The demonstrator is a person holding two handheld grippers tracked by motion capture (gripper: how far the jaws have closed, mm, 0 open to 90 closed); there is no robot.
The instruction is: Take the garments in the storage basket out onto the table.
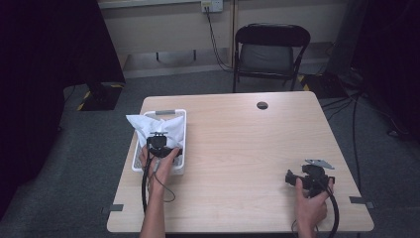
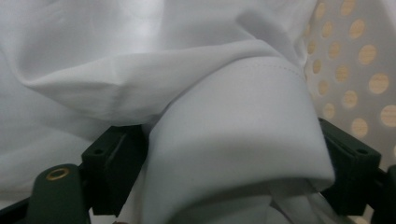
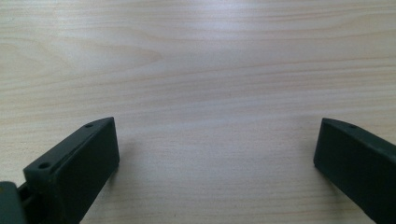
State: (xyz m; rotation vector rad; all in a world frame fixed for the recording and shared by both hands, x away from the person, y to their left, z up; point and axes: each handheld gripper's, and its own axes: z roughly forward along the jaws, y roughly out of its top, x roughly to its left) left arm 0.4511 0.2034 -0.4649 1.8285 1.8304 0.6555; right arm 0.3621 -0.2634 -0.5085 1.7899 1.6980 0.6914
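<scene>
left gripper jaws wide around white cloth fold, grip unclear, right gripper jaws wide, empty

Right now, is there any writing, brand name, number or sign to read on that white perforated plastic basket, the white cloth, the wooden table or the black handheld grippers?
None can be read.
White perforated plastic basket: no label seen.
White cloth: plain.
Light wooden table: bare grain.
Left gripper and right gripper: no markings seen.
Wall socket plate: too small to read.

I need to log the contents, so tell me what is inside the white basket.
A crumpled white cloth lies in the white basket, one corner sticking out over the far left rim. The left tongs have a fold between their jaws. Whatever lies under the cloth is covered.
</scene>
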